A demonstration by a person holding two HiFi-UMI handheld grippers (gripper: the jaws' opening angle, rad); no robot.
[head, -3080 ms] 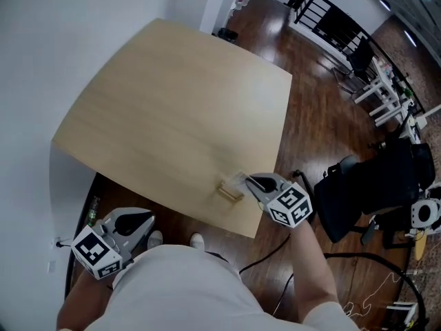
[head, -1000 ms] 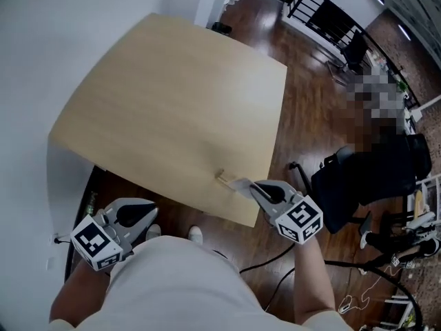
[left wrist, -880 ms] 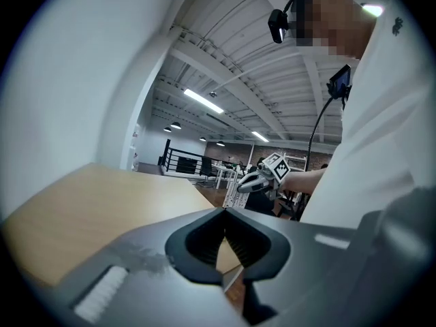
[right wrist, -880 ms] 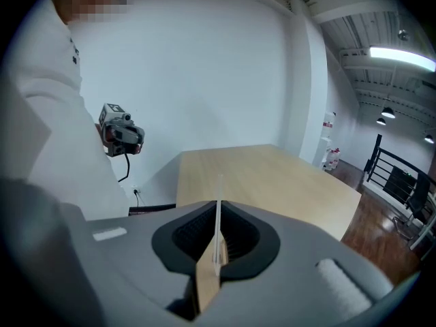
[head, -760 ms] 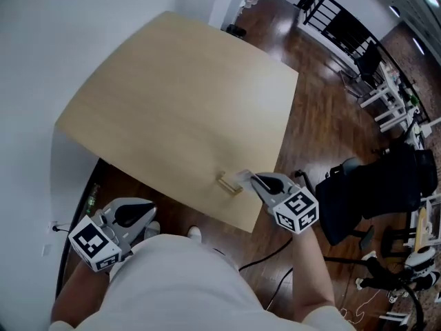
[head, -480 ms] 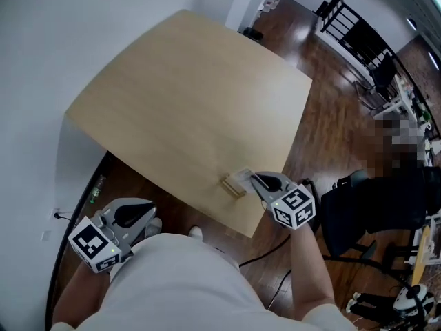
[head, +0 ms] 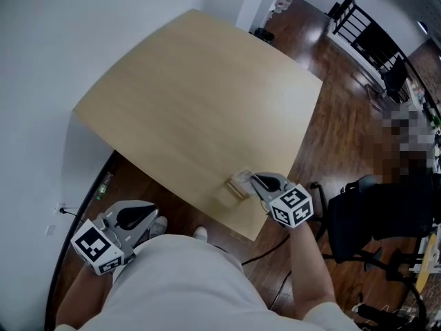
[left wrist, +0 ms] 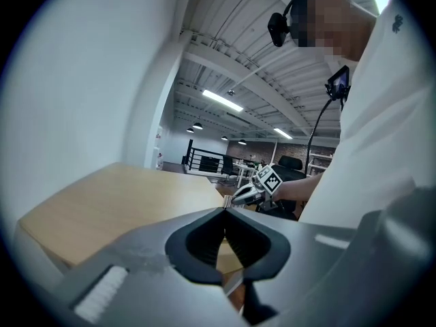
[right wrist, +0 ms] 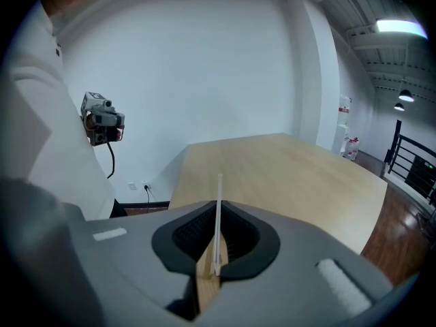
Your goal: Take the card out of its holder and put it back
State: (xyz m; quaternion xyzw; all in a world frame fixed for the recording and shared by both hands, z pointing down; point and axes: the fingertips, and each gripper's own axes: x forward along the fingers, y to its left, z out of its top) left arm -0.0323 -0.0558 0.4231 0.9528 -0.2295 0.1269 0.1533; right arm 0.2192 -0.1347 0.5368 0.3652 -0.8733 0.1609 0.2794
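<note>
**Card**: thin and white. In the right gripper view it stands edge-on and upright between the jaws. In the head view it is only a pale patch, with its print and face too small to read.

**Holder**: small wooden block near the counter's near edge, on the right. The card's lower edge meets its top. No view shows whether that edge sits in the slot, because the jaws cover the join.

**Right hand-held gripper**: jaws clamped on the card, angled down toward the holder. Its marker cube faces up.

**Left hand-held gripper**: held low beside the person's white shirt, off the counter and well apart from the holder. Its jaws are together with nothing between them. Its own view looks across the counter to the right hand-held gripper, where the card is a speck.

**Counter**: pale wood top with one corner against the white wall. Its legs are hidden.

**Surroundings**: dark wooden floor and a black chair, partly cut off at the right.

**Change**: a second ago the card was held clear of the holder at the counter's edge; it now stands at the block. The left hand-held gripper keeps its place.

**View differences**: only the right gripper view shows the grip. It also shows a small grey device with a hanging cable.
</note>
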